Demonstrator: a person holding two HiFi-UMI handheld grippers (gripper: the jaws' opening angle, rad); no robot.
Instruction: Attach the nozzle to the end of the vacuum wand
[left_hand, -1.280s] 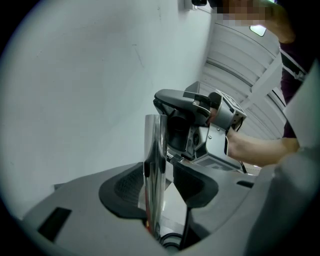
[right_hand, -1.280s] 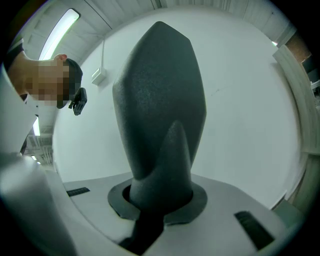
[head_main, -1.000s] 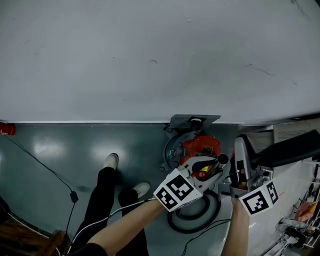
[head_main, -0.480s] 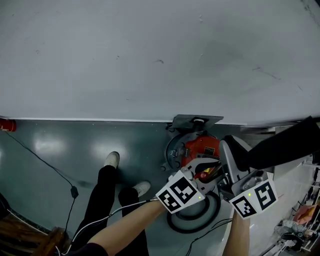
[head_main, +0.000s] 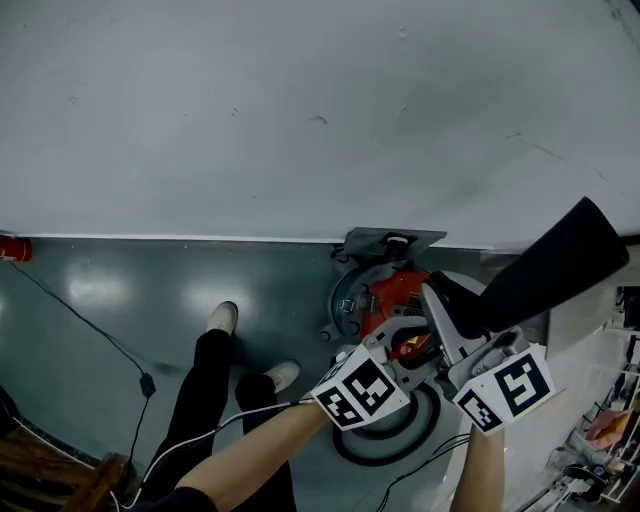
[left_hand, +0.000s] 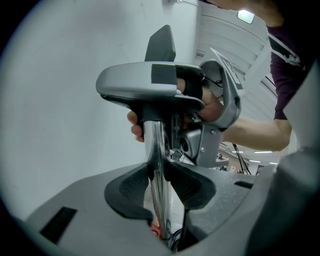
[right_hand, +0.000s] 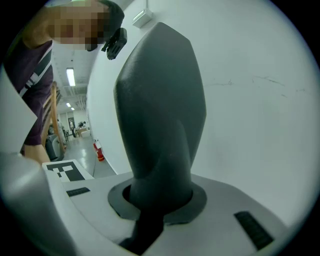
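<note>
Left jaws: my left gripper (left_hand: 160, 182), part spread, clamps the shiny metal vacuum wand tube (left_hand: 157, 150).
Right jaws: my right gripper (right_hand: 157, 202), narrow, pinches the dark grey flattened plastic nozzle (right_hand: 160, 100) at its neck.
Wand axis: straight out from my left jaws.
Nozzle position: at the wand's far tip, beyond my left jaws. I can't tell if it is seated.
Next move: probably push along that axis.

Wand (left_hand: 158, 150) stands upright between the left gripper (left_hand: 159, 176) fingers. Nozzle (right_hand: 160, 100) sits between the right gripper (right_hand: 157, 200) fingers. In the head view the right gripper is just right of the left; the nozzle sticks out up and right, in front of the wall (head_main: 300, 120). Nozzle's lower end is at the wand's top, joint hidden, probably touching. Vacuum body (head_main: 398, 288) is on the floor (head_main: 120, 290) beneath the grippers, against the wall. Shoes (head_main: 222, 320) are left of it, cable (head_main: 100, 342) further left, fire extinguisher (head_main: 12, 252) far left at the wall's foot.
</note>
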